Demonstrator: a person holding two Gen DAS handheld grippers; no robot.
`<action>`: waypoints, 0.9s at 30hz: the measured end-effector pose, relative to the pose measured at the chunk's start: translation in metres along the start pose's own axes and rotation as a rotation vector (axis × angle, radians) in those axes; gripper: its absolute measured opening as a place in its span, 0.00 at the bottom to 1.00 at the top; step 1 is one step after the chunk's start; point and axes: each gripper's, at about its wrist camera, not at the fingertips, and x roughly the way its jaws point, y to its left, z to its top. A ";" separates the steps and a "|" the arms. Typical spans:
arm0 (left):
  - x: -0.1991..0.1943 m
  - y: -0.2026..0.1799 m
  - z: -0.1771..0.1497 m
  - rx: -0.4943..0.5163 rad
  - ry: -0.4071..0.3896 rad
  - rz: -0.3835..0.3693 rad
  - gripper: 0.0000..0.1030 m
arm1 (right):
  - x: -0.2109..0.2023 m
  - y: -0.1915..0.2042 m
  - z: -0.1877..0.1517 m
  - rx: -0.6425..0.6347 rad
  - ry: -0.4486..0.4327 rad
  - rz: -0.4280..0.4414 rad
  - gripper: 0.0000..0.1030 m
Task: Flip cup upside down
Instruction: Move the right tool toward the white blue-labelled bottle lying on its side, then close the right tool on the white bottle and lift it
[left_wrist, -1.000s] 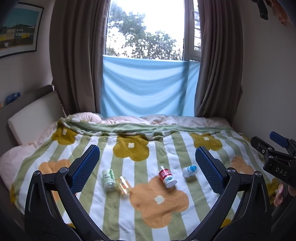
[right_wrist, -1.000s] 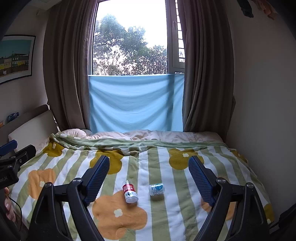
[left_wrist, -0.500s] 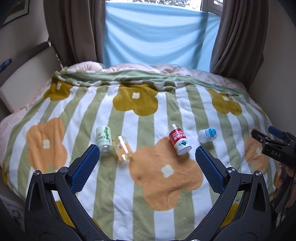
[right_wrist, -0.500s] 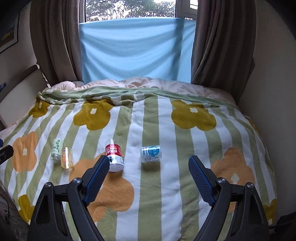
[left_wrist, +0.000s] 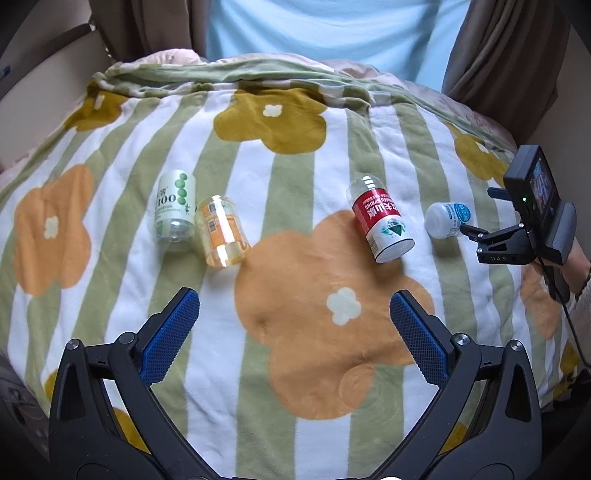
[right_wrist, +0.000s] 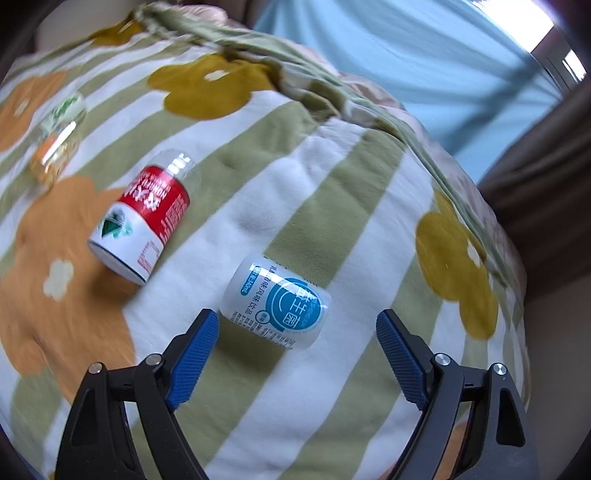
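Soft bedding fills both views: a blanket (left_wrist: 280, 206) with green and white stripes and big yellow and orange flowers covers the bed. Behind it hang a light blue cloth (left_wrist: 332, 33) and brown curtains (left_wrist: 506, 55). A bed headboard (left_wrist: 48, 74) shows at the far left. The blanket's far edge is folded over near the blue cloth.

Four cups made from cut bottles lie on their sides on the blanket. A cup with green dots (left_wrist: 174, 210) and an orange see-through cup (left_wrist: 221, 232) touch each other on the left. A red and white cup (left_wrist: 382, 219) lies well apart from them, near the middle. A white cup with a blue round mark (right_wrist: 275, 308) lies just beside the red one, to its right. Lots of bare blanket is open in front of the cups.

The left claw (left_wrist: 293, 336) is spread wide and hangs over the orange flower, with nothing between its blue pads (left_wrist: 170, 336). The cups are all farther away than its tips.

The right claw (right_wrist: 295, 354) is spread wide too and holds nothing. The white and blue cup lies just past its tips, a bit to the left side, close to the left pad (right_wrist: 192, 354). I cannot tell if that pad touches it. This view is a little blurry. A hand (left_wrist: 576, 266) holds the right claw's handle at the right edge.
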 end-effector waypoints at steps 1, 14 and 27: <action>0.004 0.000 -0.002 -0.007 0.007 -0.001 1.00 | 0.009 0.005 0.001 -0.101 0.010 -0.001 0.82; 0.018 0.016 -0.017 -0.074 0.050 0.001 1.00 | 0.071 0.031 0.006 -0.696 0.134 0.144 0.63; 0.005 0.026 -0.029 -0.095 0.043 -0.007 1.00 | 0.071 0.019 0.020 -0.578 0.187 0.181 0.56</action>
